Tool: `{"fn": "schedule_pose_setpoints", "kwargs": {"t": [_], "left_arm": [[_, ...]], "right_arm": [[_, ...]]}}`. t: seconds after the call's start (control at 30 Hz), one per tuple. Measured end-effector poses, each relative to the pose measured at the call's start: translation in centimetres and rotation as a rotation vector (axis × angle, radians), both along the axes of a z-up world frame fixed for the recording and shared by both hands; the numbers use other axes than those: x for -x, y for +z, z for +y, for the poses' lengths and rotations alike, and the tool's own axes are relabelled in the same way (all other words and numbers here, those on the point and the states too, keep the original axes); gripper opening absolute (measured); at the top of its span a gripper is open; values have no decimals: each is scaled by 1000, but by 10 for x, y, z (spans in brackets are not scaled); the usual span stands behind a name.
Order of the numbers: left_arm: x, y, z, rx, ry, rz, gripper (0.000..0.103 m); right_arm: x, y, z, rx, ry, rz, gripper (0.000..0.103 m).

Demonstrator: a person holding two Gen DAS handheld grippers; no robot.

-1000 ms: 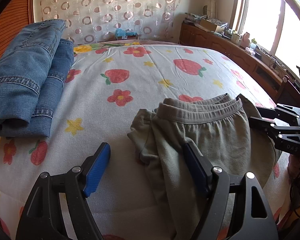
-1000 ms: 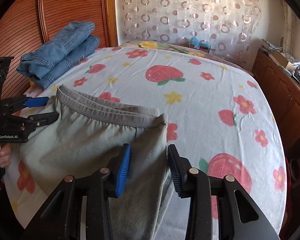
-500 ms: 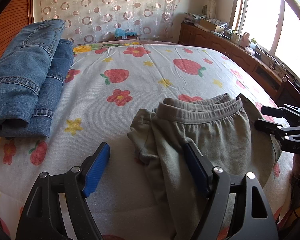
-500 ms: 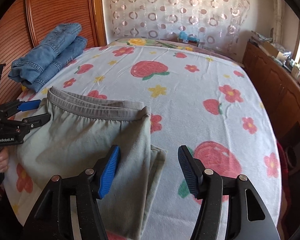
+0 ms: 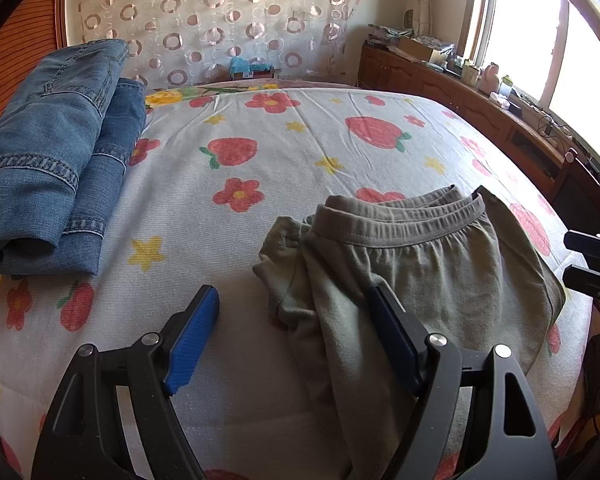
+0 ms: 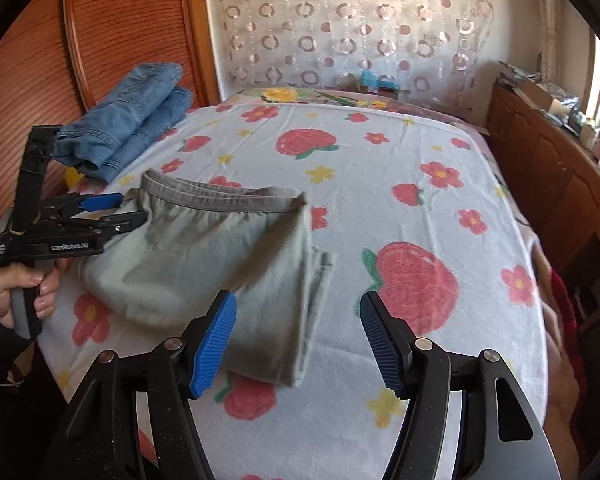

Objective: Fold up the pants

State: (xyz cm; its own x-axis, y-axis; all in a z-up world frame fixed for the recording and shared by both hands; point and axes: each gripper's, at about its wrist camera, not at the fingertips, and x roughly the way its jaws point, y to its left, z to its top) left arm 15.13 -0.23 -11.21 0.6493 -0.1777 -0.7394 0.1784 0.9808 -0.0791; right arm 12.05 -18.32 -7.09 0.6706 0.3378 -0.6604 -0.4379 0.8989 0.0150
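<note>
Grey-green pants (image 5: 412,264) lie folded on the bed with the waistband towards the far side; they also show in the right wrist view (image 6: 220,256). My left gripper (image 5: 292,312) is open, low over the pants' left edge, its right finger resting on the cloth. It also shows from the side in the right wrist view (image 6: 134,210). My right gripper (image 6: 298,316) is open and empty, raised above the pants' near right edge. Its fingertips (image 5: 580,256) show at the right edge of the left wrist view.
The bed sheet (image 5: 260,136) is white with strawberries and flowers. Folded blue jeans (image 5: 48,160) are stacked at the left by the wooden headboard (image 6: 112,28). A wooden cabinet (image 6: 548,168) runs along the bed's right side. A curtain hangs behind.
My right gripper has opened wide, let go of the pants' edge and pulled back and up. The folded pants lie flat. My left gripper has stayed put.
</note>
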Motion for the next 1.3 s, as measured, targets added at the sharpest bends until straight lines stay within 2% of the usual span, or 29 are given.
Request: {"fn": "schedule_pose_setpoints", "kwargs": {"t": [0.13,0.37,0.53,0.63,0.77,0.83,1.0,1.2,1.27,1.3], "left_arm": [[0,-1,-2,-16,-7,5,82],[0,4,2,2,-44,22,82],[-2,19,10,30,-45,-15,81],[-6,23,14,76,-68,-2,68],[-14,19,12,92,-78,26,47],[-17,15,12,100,-77,42,44],[-20,7,16,128,-56,70,44],[-15,5,12,117,-54,52,44],[-15,5,11,125,-73,53,28],[-14,5,10,137,-79,54,26]], "right_arm": [[2,0,1,1,16,-2,66],[-8,-7,7,-4,15,19,66],[-14,-10,10,-4,12,19,65],[-19,-11,11,-10,7,19,63],[-24,-12,13,-22,4,23,61],[-26,-12,14,-27,5,23,60],[-28,-13,17,-31,8,22,58],[-32,-15,18,-38,8,30,52],[-34,-17,18,-43,8,37,51],[-35,-17,18,-46,7,40,50]]}}
